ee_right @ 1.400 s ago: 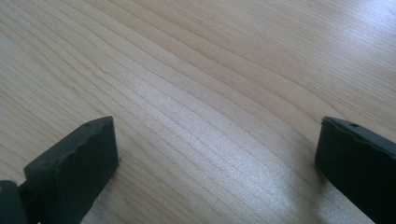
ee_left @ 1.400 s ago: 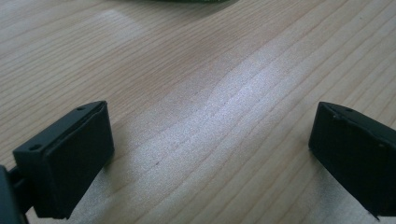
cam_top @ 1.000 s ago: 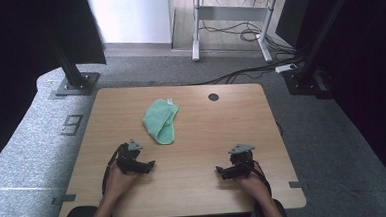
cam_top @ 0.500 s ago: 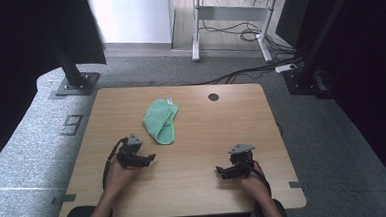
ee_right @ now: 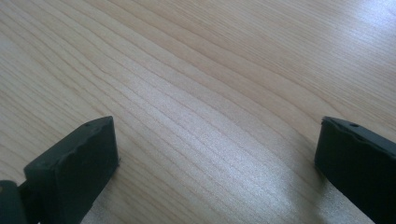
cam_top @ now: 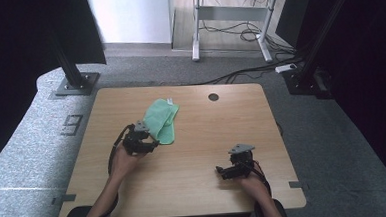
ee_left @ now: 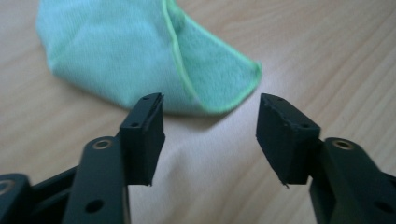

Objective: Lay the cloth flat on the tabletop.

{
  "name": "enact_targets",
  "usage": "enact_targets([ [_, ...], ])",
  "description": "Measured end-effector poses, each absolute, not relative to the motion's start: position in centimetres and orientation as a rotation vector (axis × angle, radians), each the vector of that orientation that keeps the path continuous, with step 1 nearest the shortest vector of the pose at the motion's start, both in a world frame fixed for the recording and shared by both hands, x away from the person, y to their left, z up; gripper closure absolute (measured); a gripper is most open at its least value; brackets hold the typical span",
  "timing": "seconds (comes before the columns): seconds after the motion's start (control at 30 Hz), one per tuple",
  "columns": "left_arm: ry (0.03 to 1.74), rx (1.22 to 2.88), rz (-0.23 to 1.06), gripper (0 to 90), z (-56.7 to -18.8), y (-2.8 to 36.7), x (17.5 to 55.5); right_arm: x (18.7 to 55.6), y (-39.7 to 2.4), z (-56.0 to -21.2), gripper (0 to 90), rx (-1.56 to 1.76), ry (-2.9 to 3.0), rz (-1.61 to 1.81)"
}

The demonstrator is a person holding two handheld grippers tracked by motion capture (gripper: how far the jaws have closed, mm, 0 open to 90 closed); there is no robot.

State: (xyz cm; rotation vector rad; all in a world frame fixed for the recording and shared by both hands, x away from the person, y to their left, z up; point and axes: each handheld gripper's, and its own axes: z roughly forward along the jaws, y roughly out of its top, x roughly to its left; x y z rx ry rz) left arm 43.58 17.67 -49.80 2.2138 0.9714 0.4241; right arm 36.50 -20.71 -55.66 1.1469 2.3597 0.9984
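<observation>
Green folded microfibre cloth [ee_left: 140, 51] lies just ahead of the left gripper [ee_left: 210, 133], whose half-narrowed jaws, just closing on nothing, risk missing its edge; right gripper [cam_top: 223, 171] rests wide.

Right claw [ee_right: 215, 158] gaping (jaws wide) over wooden table [ee_right: 210, 70].

a light wooden table [cam_top: 199, 168] with rounded corners is standing on a grey carpeted floor [cam_top: 28, 162]. a folded green cloth [cam_top: 161, 121] is lying directly on the tabletop, left of centre toward the far edge, with a small white tag at its far end. a round dark cable hole [cam_top: 213, 97] is sitting near the far edge.
</observation>
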Motion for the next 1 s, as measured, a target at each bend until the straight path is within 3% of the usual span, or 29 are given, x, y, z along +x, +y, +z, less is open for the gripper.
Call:
enact_targets([
  [0.27, 0.977, 2.203, 0.384, 58.2, -48.8, 16.3, 46.5, 36.5, -20.7, -55.7, 0.0, 1.148, 2.36, 0.999],
  [0.7, 1.057, 2.223, 0.354, 62.7, -51.1, 15.3, 50.3, 36.5, -20.7, -55.7, 0.0, 1.142, 2.359, 1.0],
  [1.0, 1.061, 2.265, 0.326, 79.6, -53.0, 14.7, 50.3, 36.5, -20.7, -55.7, 0.0, 1.146, 2.359, 0.999],
])
